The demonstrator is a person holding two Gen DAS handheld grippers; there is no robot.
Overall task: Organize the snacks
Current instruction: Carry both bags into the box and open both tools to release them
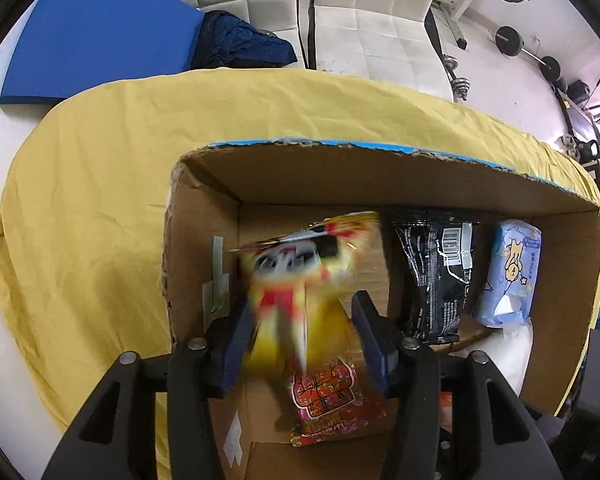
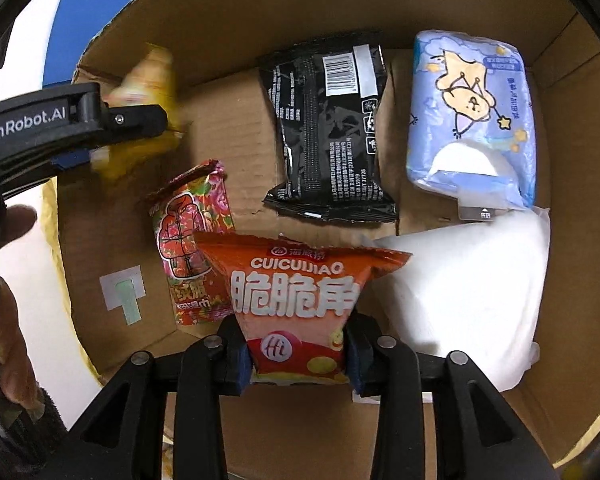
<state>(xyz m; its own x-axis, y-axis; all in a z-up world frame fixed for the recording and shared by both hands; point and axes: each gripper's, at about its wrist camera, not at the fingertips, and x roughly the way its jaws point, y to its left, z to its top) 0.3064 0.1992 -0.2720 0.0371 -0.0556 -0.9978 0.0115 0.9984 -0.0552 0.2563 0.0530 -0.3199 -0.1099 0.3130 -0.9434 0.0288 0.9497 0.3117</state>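
Both grippers are over the box (image 1: pixel 380 184), each carrying a snack. The left gripper (image 1: pixel 304 328) has its jaws clenched on a yellow bag (image 1: pixel 300 280), which is smeared with motion blur, so its print cannot be read; most of the bag sticks out ahead of the pads (image 1: pixel 238 332), hanging above the box floor. Just below and ahead of those jaws lies a pink floral packet (image 1: pixel 324 396), and off to their right a black packet (image 1: pixel 436 272) and a blue tissue pack (image 1: pixel 508 272) rest against the far wall. The right gripper (image 2: pixel 298 354) is grasping an orange bag (image 2: pixel 296 292) by its bottom edge, the bag fanning out ahead of the jaws and overlapping the pink packet (image 2: pixel 188 236) to their left; a white pouch (image 2: pixel 468 292) lies just to their right. In the right wrist view the left gripper (image 2: pixel 112 124) shows at the far left, holding the yellow bag (image 2: pixel 152 80) near the box's left wall. Risks, as I judge them: the orange bag is pinched only at its narrow end (a slack, air-filled bag), so it may slip or swing; released here it would land on the pink packet rather than on bare floor. The yellow bag could catch the left wall or tip onto the pink packet. With both tools in one box, the arms could also knock together.
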